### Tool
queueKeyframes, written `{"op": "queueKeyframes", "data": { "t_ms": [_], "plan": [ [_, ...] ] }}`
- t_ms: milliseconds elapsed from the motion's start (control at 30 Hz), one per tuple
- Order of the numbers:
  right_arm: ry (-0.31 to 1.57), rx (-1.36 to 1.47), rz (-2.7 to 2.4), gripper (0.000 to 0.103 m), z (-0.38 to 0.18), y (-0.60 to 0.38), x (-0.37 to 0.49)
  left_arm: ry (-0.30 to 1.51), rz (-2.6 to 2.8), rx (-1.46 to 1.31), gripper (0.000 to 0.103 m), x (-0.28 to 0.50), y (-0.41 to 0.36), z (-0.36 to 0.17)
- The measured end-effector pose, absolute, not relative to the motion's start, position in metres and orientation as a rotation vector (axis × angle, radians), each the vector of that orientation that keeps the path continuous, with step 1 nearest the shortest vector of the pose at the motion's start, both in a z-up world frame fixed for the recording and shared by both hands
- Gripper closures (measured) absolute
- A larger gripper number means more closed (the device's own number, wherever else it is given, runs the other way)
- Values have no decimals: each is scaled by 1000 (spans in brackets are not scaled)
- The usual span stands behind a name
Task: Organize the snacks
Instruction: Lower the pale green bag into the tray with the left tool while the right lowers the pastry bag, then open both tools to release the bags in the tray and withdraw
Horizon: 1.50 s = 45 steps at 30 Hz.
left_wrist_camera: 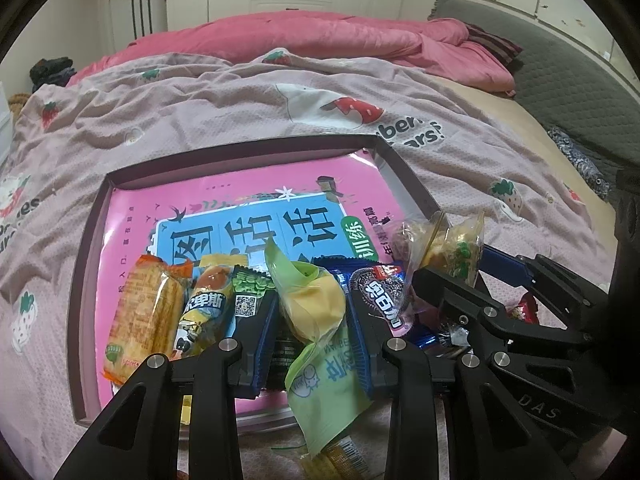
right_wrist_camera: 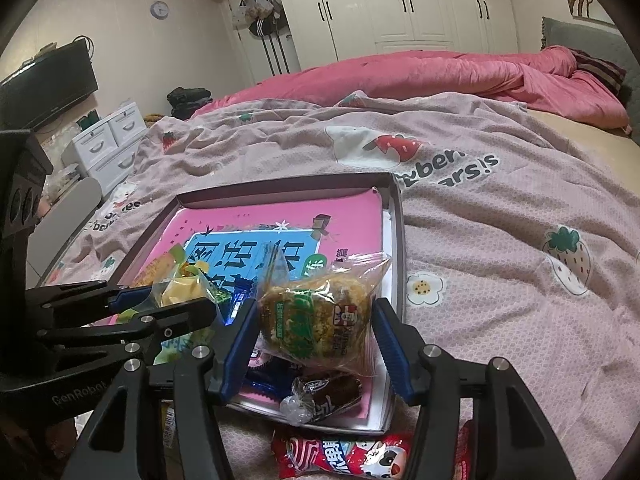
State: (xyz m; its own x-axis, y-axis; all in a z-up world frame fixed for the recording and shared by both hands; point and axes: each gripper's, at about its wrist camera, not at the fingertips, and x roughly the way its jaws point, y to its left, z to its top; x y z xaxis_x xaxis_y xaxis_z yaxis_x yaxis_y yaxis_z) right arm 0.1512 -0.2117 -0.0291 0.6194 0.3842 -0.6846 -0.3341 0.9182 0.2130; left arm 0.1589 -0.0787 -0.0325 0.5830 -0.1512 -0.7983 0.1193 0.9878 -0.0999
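A shallow box lies on the bed with a pink book in it. Across the book's near half stand an orange packet, a yellow and blue packet, a black pea packet and a blue cookie packet. My left gripper is shut on a green packet with a yellow cake among them. My right gripper is shut on a clear packet with a brown crumbly cake, held over the box's near right corner. Both grippers stand side by side.
A dark chocolate cake packet lies on the book's near edge. A red packet lies on the pink strawberry bedspread in front of the box. A rolled pink quilt lies at the far side. White drawers stand left of the bed.
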Motion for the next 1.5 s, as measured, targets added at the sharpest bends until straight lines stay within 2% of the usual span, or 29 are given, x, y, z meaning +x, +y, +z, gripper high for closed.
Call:
{"op": "queueKeyframes", "data": {
  "t_ms": [1300,1500],
  "plan": [
    [730,103,370,38,-11,-232,144,956,-131,-33,65,159,-77,-32],
    [699,112,364,36,-4,-236,140,959,-124,-37,58,158,-75,-30]
  ]
}}
